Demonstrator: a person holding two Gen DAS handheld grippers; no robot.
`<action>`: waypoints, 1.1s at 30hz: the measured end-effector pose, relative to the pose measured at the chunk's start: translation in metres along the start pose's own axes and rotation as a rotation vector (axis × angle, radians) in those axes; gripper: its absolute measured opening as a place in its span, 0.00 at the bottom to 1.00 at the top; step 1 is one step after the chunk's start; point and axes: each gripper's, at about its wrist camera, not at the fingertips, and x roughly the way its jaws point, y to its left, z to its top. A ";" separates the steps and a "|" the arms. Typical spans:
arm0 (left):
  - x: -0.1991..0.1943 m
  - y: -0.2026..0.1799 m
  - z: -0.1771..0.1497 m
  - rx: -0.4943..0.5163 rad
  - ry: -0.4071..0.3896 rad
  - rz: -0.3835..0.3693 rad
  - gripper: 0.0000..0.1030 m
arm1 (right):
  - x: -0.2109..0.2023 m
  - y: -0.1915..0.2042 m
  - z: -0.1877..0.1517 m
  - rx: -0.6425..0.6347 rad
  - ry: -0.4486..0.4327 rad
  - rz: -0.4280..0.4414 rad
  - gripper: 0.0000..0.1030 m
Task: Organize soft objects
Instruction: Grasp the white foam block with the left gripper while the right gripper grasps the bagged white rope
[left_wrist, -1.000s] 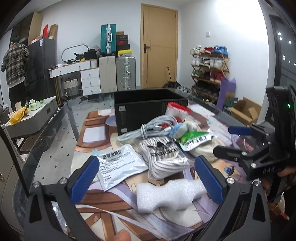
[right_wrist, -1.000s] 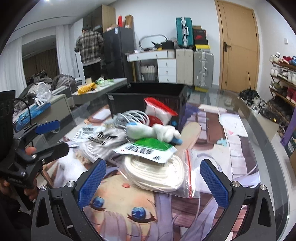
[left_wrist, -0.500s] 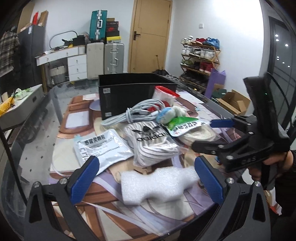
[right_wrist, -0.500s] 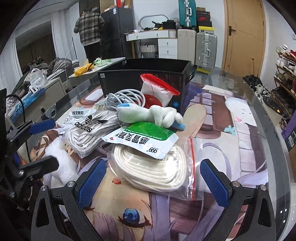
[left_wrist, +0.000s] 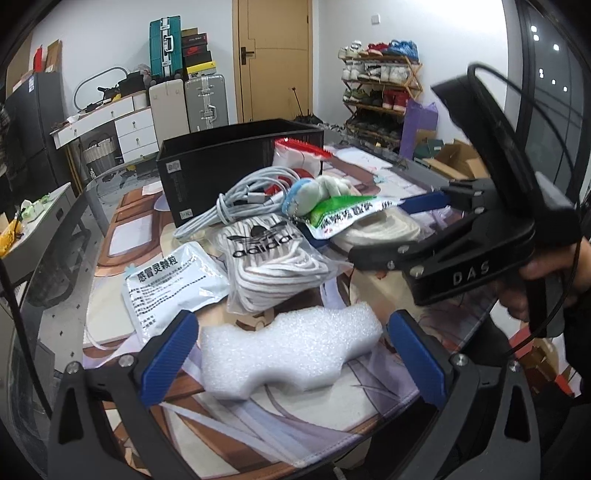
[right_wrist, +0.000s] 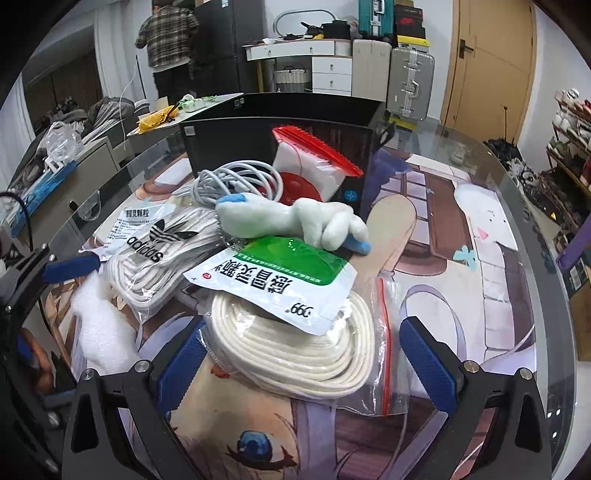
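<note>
While both tools hung low over the cluttered desk (right_wrist: 487, 206), neither had hold of anything. The left gripper (left_wrist: 291, 354) stood spread wide, its blue pads flanking a white foam block (left_wrist: 291, 354) that lay on the printed mat; whether the pads touched the foam could not be told, though a gap showed on each side. The right gripper (right_wrist: 304, 363) was likewise wide open, its pads set either side of a coil of white rope in a clear zip bag (right_wrist: 295, 347), with the left pad just beside the coil's edge and the right pad apart from it.

A green-and-white sachet (right_wrist: 273, 280) lay across the top of that coil, and a pale plush toy (right_wrist: 291, 221) rested on the sachet's far edge. To the left sat a second bagged rope bundle marked adidas (right_wrist: 162, 254), a silver sachet (left_wrist: 173, 284) beside it, and a grey cable (right_wrist: 236, 181) looped behind. A red-topped pouch (right_wrist: 314, 170) leaned against the black box (right_wrist: 236, 140) at the back of the pile. In the left wrist view, the right gripper (left_wrist: 369, 225) reached over the rope coil, held by a hand (left_wrist: 546, 273).
</note>
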 end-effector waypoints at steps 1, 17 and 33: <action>0.002 -0.001 0.000 0.007 0.009 0.011 1.00 | 0.000 0.000 0.000 -0.001 0.002 -0.002 1.00; -0.005 0.013 0.000 -0.038 -0.035 0.001 0.88 | -0.017 -0.006 -0.013 -0.041 -0.043 -0.027 0.57; -0.026 0.035 0.011 -0.099 -0.099 0.027 0.88 | -0.060 -0.008 -0.020 -0.049 -0.138 -0.069 0.52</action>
